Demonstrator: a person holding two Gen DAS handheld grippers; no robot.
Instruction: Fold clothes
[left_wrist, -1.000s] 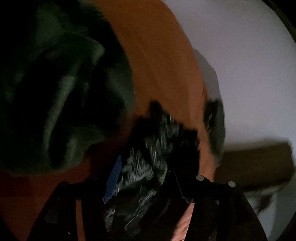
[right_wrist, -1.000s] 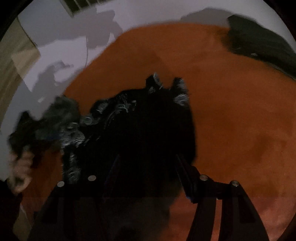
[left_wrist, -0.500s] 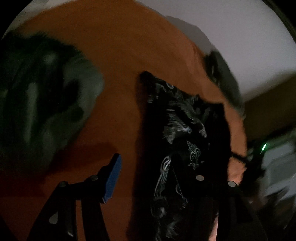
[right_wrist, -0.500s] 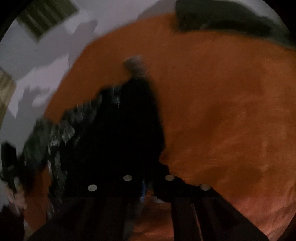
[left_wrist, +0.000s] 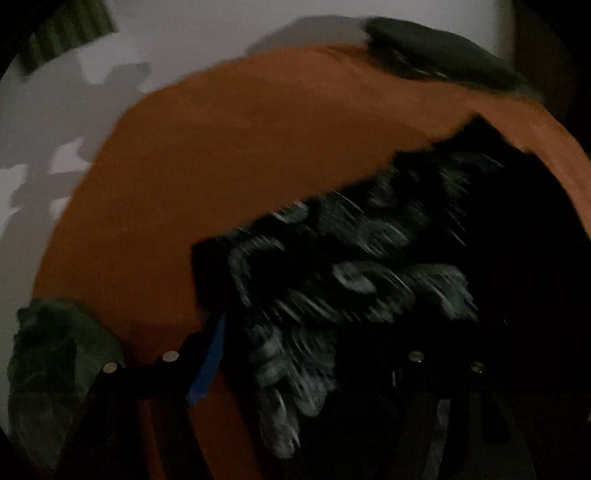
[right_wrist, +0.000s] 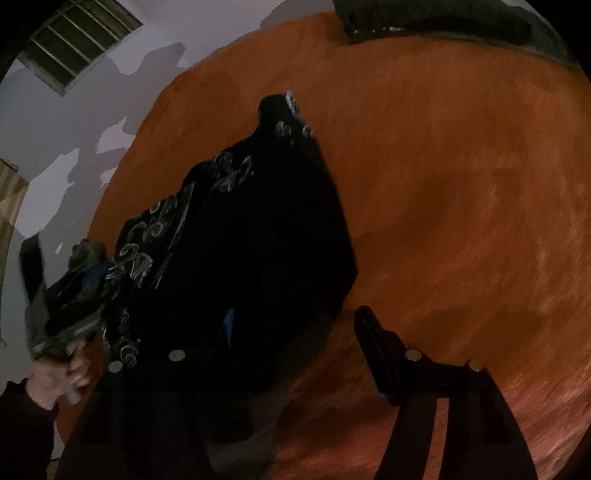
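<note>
Jaws on both grippers are opening over a black printed garment (right_wrist: 258, 236) that lies spread on an orange cloth (right_wrist: 461, 206). In its own view the right gripper (right_wrist: 291, 332) shows its fingers apart: the left finger is lost against the dark fabric, the right finger (right_wrist: 376, 347) stands over bare orange just off the garment's edge, so nothing looks pinched. The left gripper (left_wrist: 306, 354) hangs over the printed end of the garment; its blue pad (left_wrist: 208, 365) shows clear at the fabric's edge, while the other finger is buried in the dark, and blur hides whether cloth touches it. Letting go here likely means a fold has just been laid down, with the next hold yet to be picked.

From the right view, a hand (right_wrist: 62, 369) at the garment's near left end carries the left gripper.

Farther out, a green garment (left_wrist: 55, 350) sits at the orange cloth's left edge and a dark folded piece (left_wrist: 436, 55) at its far edge, both well apart from the work. Beyond lie pale floor (left_wrist: 166, 44) and a vent (right_wrist: 81, 40). Nothing blocks either gripper.
</note>
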